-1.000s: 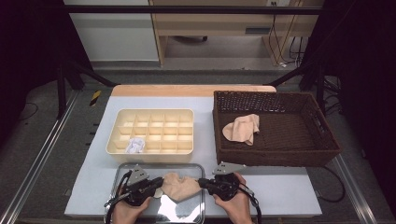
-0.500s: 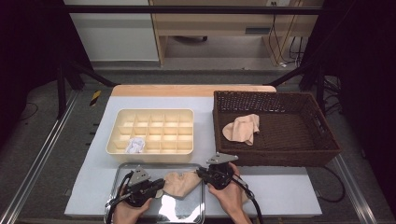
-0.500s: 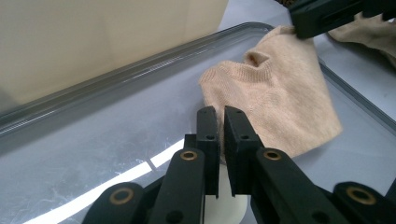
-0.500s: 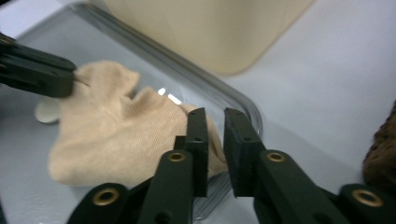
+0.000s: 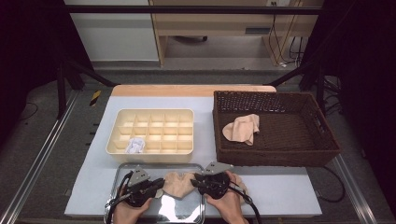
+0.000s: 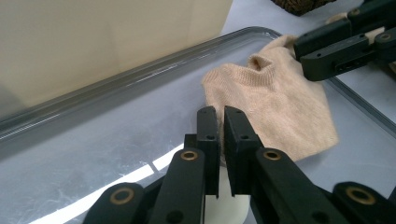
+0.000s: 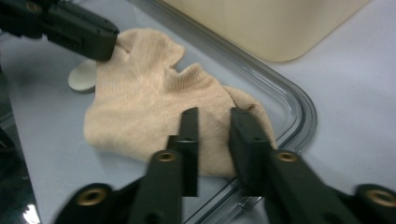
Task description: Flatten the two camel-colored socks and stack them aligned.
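A peach-beige knitted sock lies on a shiny silver metal tray, between two black grippers, left and right, each topped with a grey plate. Behind stand a cream compartment box holding a white crumpled bit, and a dark brown woven basket with another peach-beige sock. The table is pale blue-grey.

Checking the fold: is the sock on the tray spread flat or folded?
Folded. The sock lies doubled on the tray, its cuff turned back over the body; the left claw pinches one edge.
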